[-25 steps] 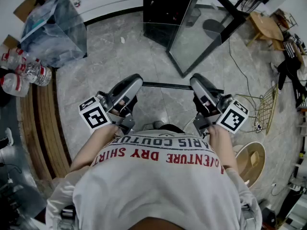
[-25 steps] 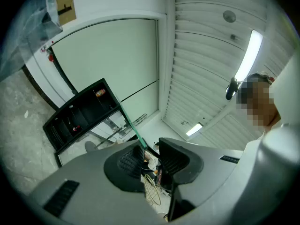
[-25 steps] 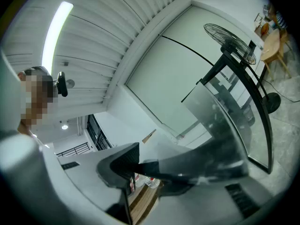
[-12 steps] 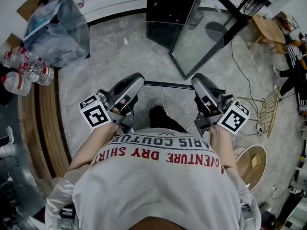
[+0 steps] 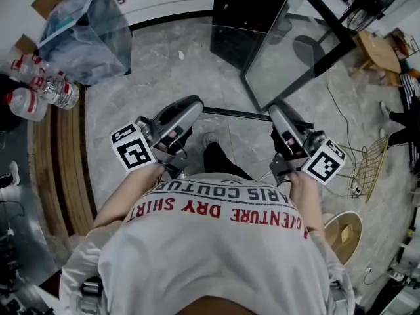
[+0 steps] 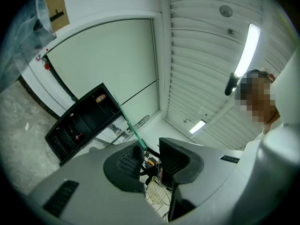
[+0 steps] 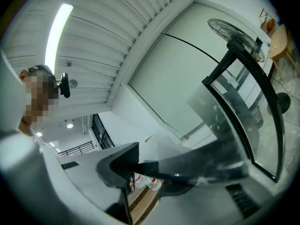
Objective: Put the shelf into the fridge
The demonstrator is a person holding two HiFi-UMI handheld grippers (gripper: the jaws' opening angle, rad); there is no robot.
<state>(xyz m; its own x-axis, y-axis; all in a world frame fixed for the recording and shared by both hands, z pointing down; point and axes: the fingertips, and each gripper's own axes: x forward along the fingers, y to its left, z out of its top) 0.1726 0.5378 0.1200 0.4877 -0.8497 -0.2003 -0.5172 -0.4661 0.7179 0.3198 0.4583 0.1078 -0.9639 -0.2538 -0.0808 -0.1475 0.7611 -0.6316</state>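
A clear glass shelf with a black front bar [image 5: 236, 114] hangs level between my two grippers, at chest height over the floor. My left gripper [image 5: 195, 105] is shut on its left end; in the left gripper view the green glass edge [image 6: 133, 130] runs between the pads of that gripper [image 6: 150, 156]. My right gripper [image 5: 276, 112] is shut on the right end, and the dark trim of the shelf [image 7: 197, 161] lies in that gripper [image 7: 154, 167]. The black fridge [image 5: 243, 18] stands ahead, its glass door [image 5: 295, 51] swung open to the right.
Water bottles [image 5: 39, 90] and a plastic bag [image 5: 85, 31] lie at the left beside wooden boards [image 5: 62, 163]. A wire basket [image 5: 374, 156], a round wooden stool [image 5: 344, 231] and a small table [image 5: 377, 51] stand at the right. A cable crosses the floor there.
The fridge and its door sit lower and closer in the head view. Both grippers carried the shelf a little toward it, and a black shoe stepped forward under the shelf.
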